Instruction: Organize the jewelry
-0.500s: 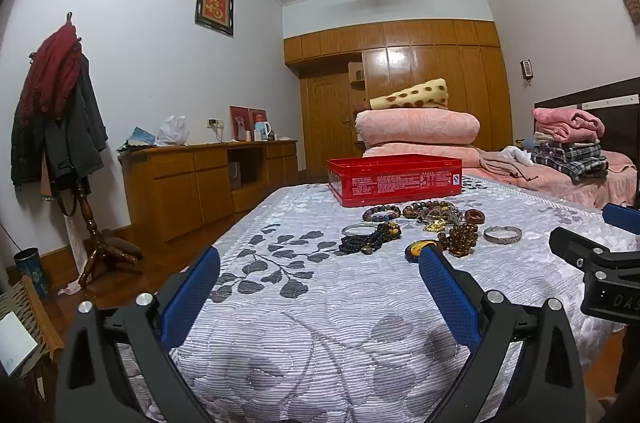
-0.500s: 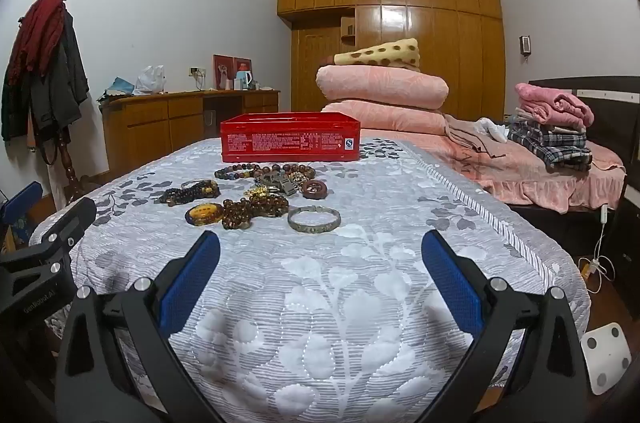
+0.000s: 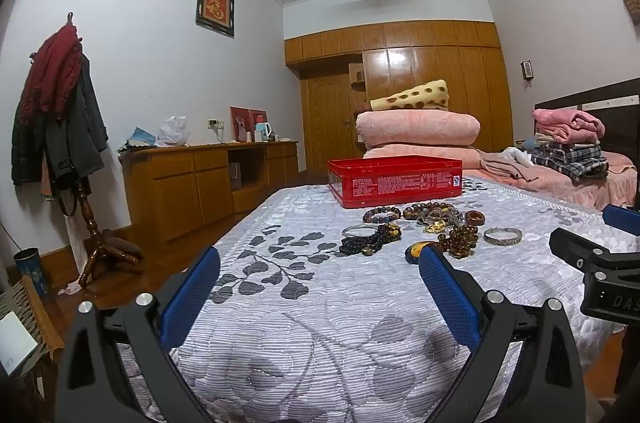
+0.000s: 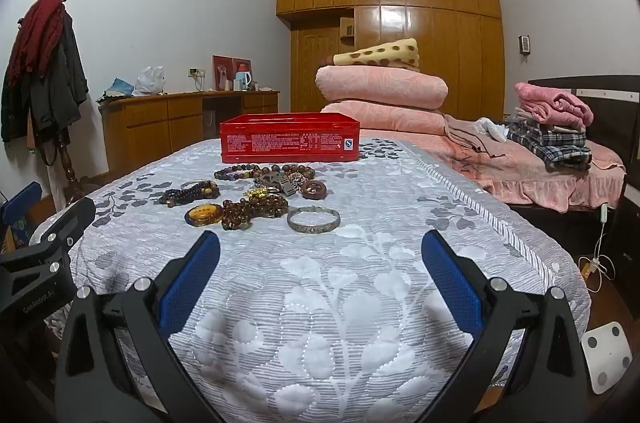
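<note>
Both tongs were held apart, empty. Silver bangle [image 4: 313, 219] was seen at 12 o'clock of right tongs [image 4: 320, 277], nearer than left tongs [image 3: 318, 287].

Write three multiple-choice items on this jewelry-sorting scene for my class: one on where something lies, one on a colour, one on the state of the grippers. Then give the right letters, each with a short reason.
1. Where does the silver bangle lie relative to the red tin?
A. inside the tin
B. on the bedspread, nearer the camera than the tin
C. on the wooden cabinet

2. What colour are the gripper pads?
A. blue
B. green
C. white

3. What state are the left gripper and the right gripper in?
A. both open and empty
B. both shut on beads
C. one open, one shut on the bangle

Answers:
1 B, the bangle rests on the bedspread in front of the tin.
2 A, the pads on the fingers are blue in both wrist views.
3 A, each pair of fingers stands wide apart with only quilt between them.
</note>
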A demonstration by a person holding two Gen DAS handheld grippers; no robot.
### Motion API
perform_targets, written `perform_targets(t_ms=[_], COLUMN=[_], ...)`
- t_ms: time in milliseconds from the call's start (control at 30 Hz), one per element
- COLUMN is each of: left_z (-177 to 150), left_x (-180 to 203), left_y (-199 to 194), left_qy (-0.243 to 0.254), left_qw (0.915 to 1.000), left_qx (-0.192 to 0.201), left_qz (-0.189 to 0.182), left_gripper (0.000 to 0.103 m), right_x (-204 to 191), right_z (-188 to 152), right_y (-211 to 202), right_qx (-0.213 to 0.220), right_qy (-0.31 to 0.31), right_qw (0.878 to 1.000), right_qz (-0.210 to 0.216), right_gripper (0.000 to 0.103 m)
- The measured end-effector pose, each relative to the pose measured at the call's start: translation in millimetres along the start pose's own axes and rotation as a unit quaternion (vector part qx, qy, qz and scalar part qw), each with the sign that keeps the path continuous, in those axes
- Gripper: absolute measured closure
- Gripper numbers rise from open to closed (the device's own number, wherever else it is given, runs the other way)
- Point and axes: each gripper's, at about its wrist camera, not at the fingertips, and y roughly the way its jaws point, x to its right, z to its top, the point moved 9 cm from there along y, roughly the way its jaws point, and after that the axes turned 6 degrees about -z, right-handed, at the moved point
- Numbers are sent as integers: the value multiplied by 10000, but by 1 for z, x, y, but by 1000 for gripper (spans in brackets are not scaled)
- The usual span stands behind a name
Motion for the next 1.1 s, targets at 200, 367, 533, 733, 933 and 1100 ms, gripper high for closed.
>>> perform_targets(t_ms=[200, 367, 533, 733, 933, 1100], left_z=[0, 0, 0, 0, 0, 0], left_x=[0, 0, 0, 0, 0, 0], left_y=[0, 0, 0, 0, 0, 0], left_qy=[-4, -6, -7, -6, -2, -2], left_qw=[10000, 10000, 10000, 10000, 10000, 10000], left_qx=[1, 7, 15, 18, 17, 18], left_qz=[-2, -4, 1, 2, 4, 6], left_gripper=[6, 6, 6, 6, 6, 6], right_x=[0, 0, 0, 0, 0, -1], right_z=[0, 0, 0, 0, 0, -1], right_y=[0, 0, 0, 0, 0, 0], right_qx=[1, 2, 0, 2, 1, 0], right_qy=[2, 4, 2, 4, 6, 7], right_qw=[10000, 10000, 10000, 10000, 10000, 10000], right_qz=[3, 1, 0, 1, 1, 0], right_gripper=[5, 5, 5, 5, 5, 5])
